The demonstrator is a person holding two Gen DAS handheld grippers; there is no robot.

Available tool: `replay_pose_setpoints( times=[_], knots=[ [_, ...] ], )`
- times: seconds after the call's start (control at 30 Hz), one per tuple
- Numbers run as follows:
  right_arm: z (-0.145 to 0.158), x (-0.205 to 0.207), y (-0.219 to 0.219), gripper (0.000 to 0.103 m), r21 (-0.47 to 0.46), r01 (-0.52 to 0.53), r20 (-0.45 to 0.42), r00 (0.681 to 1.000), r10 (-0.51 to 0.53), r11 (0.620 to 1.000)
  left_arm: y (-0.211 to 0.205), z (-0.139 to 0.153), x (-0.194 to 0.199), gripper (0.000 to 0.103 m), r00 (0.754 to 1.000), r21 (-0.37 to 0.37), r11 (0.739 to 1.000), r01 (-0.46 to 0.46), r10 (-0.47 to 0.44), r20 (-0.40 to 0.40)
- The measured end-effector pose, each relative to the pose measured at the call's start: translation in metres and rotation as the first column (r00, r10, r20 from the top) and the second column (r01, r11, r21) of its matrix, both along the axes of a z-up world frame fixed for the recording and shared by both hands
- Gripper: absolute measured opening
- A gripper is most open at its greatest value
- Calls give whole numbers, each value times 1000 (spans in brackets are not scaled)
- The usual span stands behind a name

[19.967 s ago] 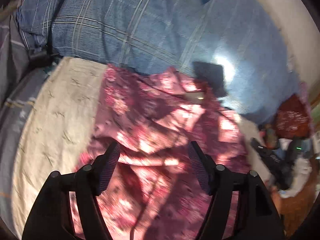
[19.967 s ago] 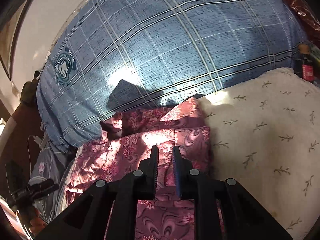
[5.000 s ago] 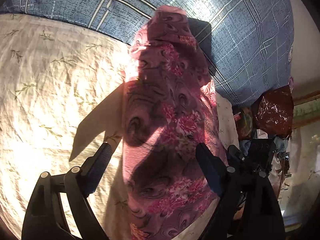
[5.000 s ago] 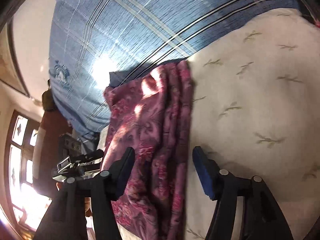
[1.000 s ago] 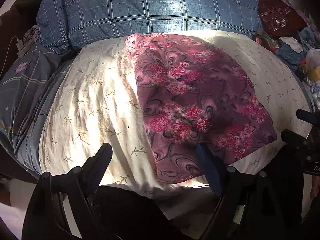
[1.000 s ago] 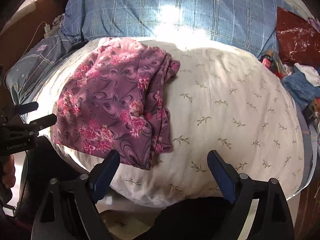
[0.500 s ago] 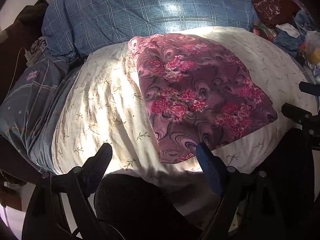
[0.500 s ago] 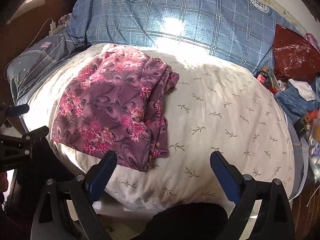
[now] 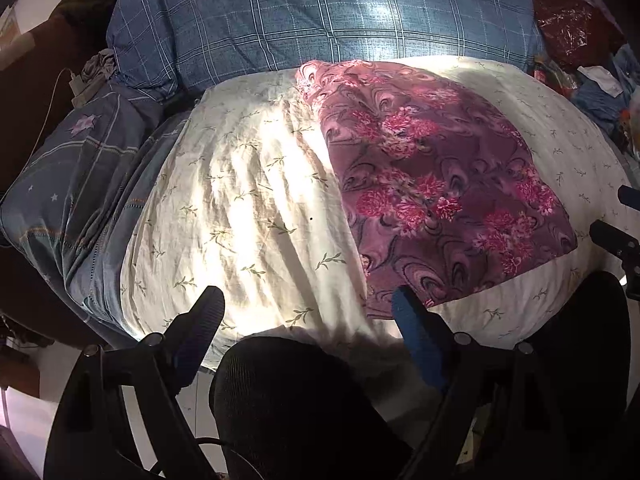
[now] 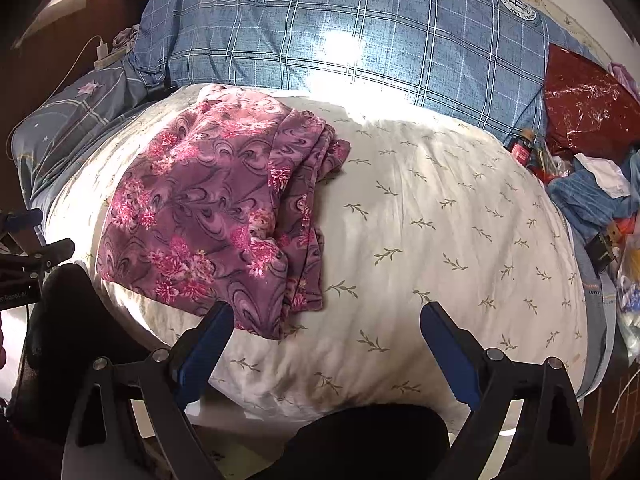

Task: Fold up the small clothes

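The folded garment, a thin purple-pink cloth printed with swirls and magenta flowers, lies flat in a rough rectangle on a cream pillow. Its layered edges bunch in soft ridges along one long side, seen best in the right wrist view. The pillow is plump and wrinkled, printed with small green sprigs, and brightly lit across its middle. Behind it, touching its far edge, lies a blue plaid pillow of denim-like weave with round crests. To one side is a darker blue bedcover with stars, and on it a white charger with its cord. On the other side a shiny dark red bag, a small bottle and crumpled blue cloth crowd together. The left gripper hangs above the pillow's near edge with jaws spread wide, holding nothing; the right gripper likewise, jaws wide apart, clear of the garment. A dark-clothed knee fills the bottom.
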State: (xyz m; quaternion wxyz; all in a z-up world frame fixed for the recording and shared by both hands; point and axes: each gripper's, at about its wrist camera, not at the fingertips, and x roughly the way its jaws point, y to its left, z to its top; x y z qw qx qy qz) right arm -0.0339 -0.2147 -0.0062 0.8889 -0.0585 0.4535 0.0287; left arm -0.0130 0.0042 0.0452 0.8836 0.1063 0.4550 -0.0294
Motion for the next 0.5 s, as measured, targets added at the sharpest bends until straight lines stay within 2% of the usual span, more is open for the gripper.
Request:
replay_pose_setpoints(
  times=[0.2, 0.37, 0.5],
  knots=[
    [0, 1, 9, 96, 20, -52, -14, 999, 52, 998, -3, -2, 1, 86, 1000, 0, 1000, 21, -21, -13],
    [0, -2, 12, 102, -1, -49, -19, 999, 49, 999, -11, -2, 0, 86, 998, 4, 998, 63, -63, -23],
    [3, -5, 10, 102, -16, -38, -24, 999, 38, 999, -11, -2, -2, 86, 996, -4, 997, 82, -82, -33]
  ],
)
